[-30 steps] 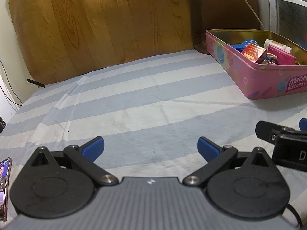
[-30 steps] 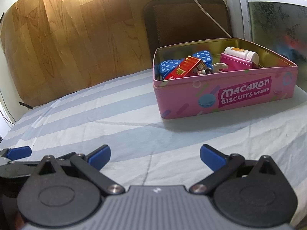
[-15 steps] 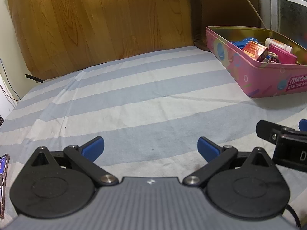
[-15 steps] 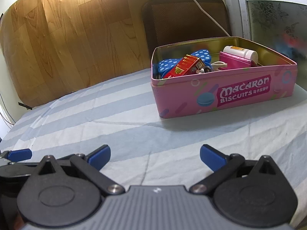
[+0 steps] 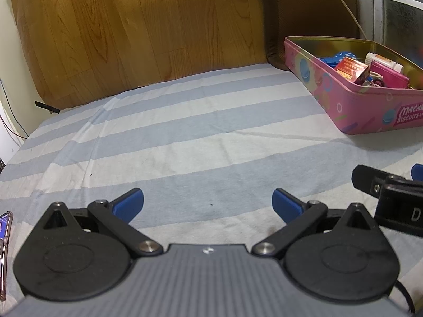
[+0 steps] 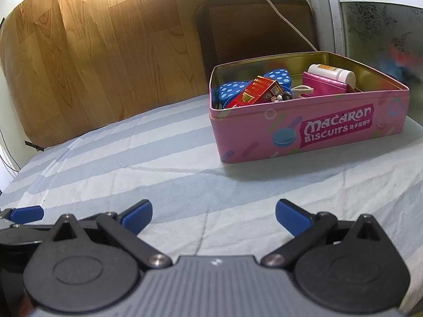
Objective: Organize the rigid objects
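A pink Macaron Biscuits tin (image 6: 312, 134) stands on the striped cloth at the back right; it also shows in the left wrist view (image 5: 351, 108). Inside lie a red box (image 6: 257, 92), a blue dotted bow (image 6: 277, 78), a magenta pouch (image 6: 323, 84) and a white bottle (image 6: 331, 71). My left gripper (image 5: 208, 204) is open and empty above the cloth. My right gripper (image 6: 213, 214) is open and empty, well short of the tin. A phone (image 5: 4, 240) lies at the left edge.
A wooden panel (image 5: 132, 31) and a brown chair back (image 6: 253, 29) stand behind the table. A white cable (image 6: 285, 18) hangs over the chair. A window frame (image 6: 327, 13) is at the right. The right gripper's body (image 5: 391, 198) shows beside the left one.
Both grippers have tilted or drawn back slightly, so the tin sits a little lower and farther in view. Both stay open and empty.
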The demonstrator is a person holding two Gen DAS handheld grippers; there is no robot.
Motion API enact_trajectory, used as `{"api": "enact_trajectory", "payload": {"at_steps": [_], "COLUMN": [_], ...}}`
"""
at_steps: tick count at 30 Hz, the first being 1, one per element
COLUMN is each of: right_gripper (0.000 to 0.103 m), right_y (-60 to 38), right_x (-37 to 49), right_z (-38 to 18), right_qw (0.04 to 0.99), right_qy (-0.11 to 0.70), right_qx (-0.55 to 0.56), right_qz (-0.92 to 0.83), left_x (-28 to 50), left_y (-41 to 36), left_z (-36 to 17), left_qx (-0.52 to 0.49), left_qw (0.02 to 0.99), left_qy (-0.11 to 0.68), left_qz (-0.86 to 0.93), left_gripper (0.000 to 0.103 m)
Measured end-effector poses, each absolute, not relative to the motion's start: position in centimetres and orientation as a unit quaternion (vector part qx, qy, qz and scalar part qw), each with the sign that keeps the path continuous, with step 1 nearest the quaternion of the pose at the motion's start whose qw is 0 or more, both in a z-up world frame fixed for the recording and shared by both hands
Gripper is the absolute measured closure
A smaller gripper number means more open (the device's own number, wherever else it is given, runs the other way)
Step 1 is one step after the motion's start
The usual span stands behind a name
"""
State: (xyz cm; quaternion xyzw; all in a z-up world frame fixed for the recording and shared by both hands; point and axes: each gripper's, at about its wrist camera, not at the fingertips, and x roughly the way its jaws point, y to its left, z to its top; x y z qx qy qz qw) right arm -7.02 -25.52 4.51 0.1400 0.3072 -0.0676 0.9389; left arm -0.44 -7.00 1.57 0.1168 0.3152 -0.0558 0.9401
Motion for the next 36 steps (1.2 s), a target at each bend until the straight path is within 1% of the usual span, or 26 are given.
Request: {"api": "enact_trajectory", "payload": {"at_steps": [36], "right_gripper": [0.000], "right_y": [-25.62], "right_x": [-7.17], "right_z": [4.32], "right_qw": [0.940], "right_qy": [0.303], "right_qx": [0.142], "right_qz": [-0.070], "left_x": [-0.52], "left_y": [-6.71], "left_z": [1.57], "left_qx": [0.113], "left_qw": [0.940], "left_qy": [0.315], "left_qz": [-0.066], "left_gripper": [0.000]}}
